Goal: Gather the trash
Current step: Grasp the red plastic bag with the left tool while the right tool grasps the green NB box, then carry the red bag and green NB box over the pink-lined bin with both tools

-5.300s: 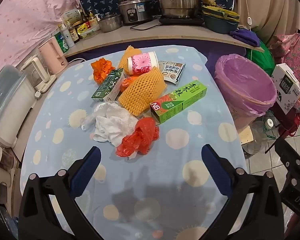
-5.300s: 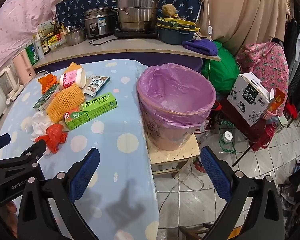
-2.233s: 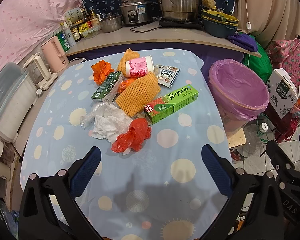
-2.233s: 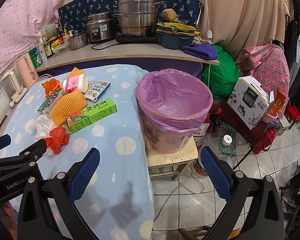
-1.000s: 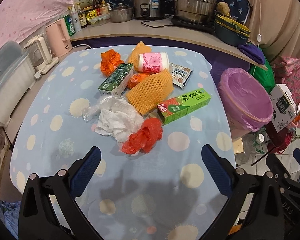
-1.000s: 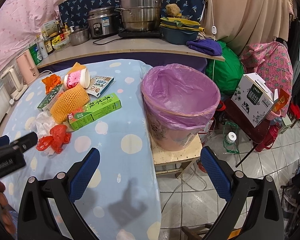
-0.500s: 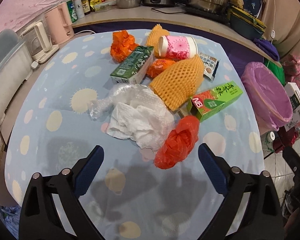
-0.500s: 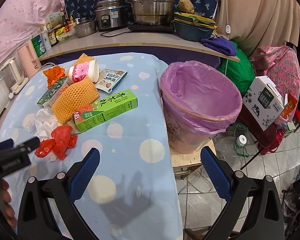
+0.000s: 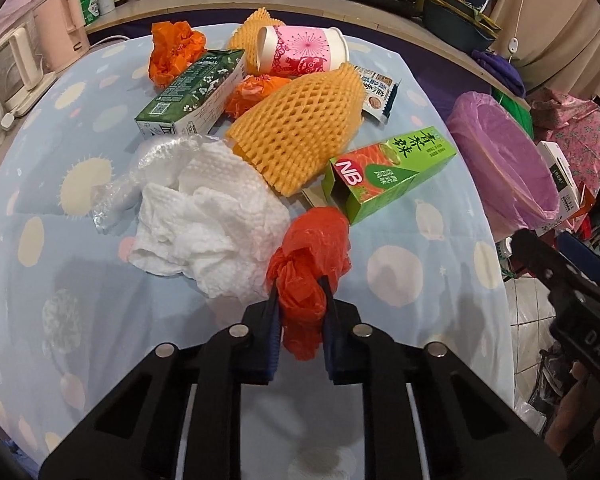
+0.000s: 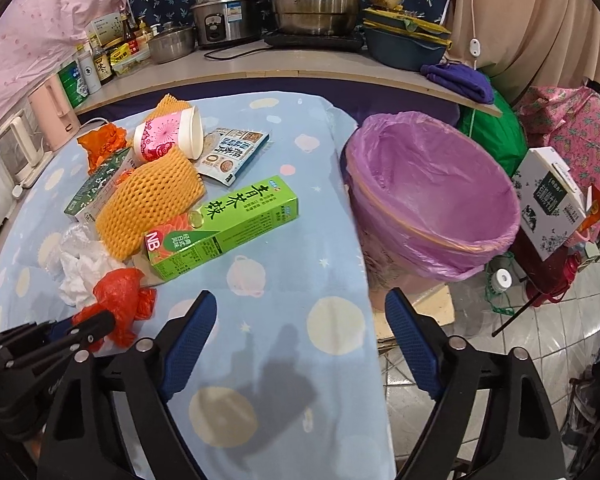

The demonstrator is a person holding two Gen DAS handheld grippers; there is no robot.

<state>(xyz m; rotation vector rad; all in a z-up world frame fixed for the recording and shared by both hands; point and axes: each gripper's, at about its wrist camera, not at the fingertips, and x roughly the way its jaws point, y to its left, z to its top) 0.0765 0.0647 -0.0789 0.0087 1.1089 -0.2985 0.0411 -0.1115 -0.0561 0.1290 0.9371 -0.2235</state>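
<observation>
My left gripper (image 9: pixel 300 292) is shut on a crumpled red plastic bag (image 9: pixel 310 258), which also shows in the right wrist view (image 10: pixel 120 296). Beyond it on the blue spotted table (image 9: pixel 80 280) lie white crumpled paper (image 9: pixel 204 220), a yellow foam net (image 9: pixel 300 132), a green NB box (image 9: pixel 392 168), a green carton (image 9: pixel 192 92), a pink paper cup (image 9: pixel 304 50), an orange bag (image 9: pixel 172 50) and a snack packet (image 9: pixel 378 92). My right gripper (image 10: pixel 300 344) is open and empty over the table's near right edge, left of the purple-lined bin (image 10: pixel 436 200).
The bin stands on a low wooden stool (image 10: pixel 436 308) off the table's right edge. A counter (image 10: pixel 260 64) behind holds pots, a rice cooker and bottles. A white carton box (image 10: pixel 548 200) and tiled floor (image 10: pixel 540 344) lie to the right.
My left gripper has moved forward and down to the trash pile and shut on the red plastic bag. My right gripper has moved a little closer to the table and stays open.
</observation>
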